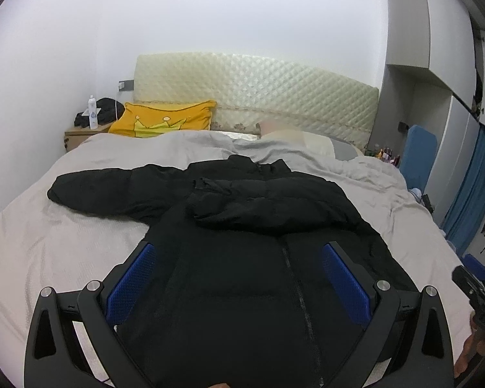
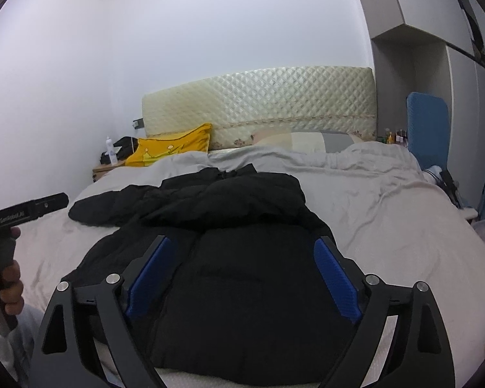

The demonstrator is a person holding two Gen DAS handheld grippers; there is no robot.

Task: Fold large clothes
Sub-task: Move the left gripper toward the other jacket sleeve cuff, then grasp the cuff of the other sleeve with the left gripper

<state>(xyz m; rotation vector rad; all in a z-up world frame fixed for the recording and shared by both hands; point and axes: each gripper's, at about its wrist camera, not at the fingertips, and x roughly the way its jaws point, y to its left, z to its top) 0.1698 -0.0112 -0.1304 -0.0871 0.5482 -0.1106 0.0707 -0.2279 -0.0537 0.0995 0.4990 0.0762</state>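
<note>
A black padded jacket (image 1: 242,258) was laid front-up on the bed (image 1: 48,226), one sleeve already crossed over. Both the left claw (image 1: 239,278) and right claw (image 2: 242,274) were held wide open, empty. Soft, bulky, slippery fabric was judged best pinched at the outstretched sleeve's cuff.

A home bedroom. Double bed (image 1: 64,242) with rumpled grey sheet fills the room; quilted cream headboard (image 1: 274,93) against a plain white wall. Yellow crown-print pillow (image 1: 165,119) at the head. Wooden nightstand (image 1: 77,135) in the corner carries a white bottle (image 1: 92,113) and dark clutter. Grey built-in wardrobe (image 2: 436,32) stands right; blue curtain (image 1: 475,187) beside it.
</note>
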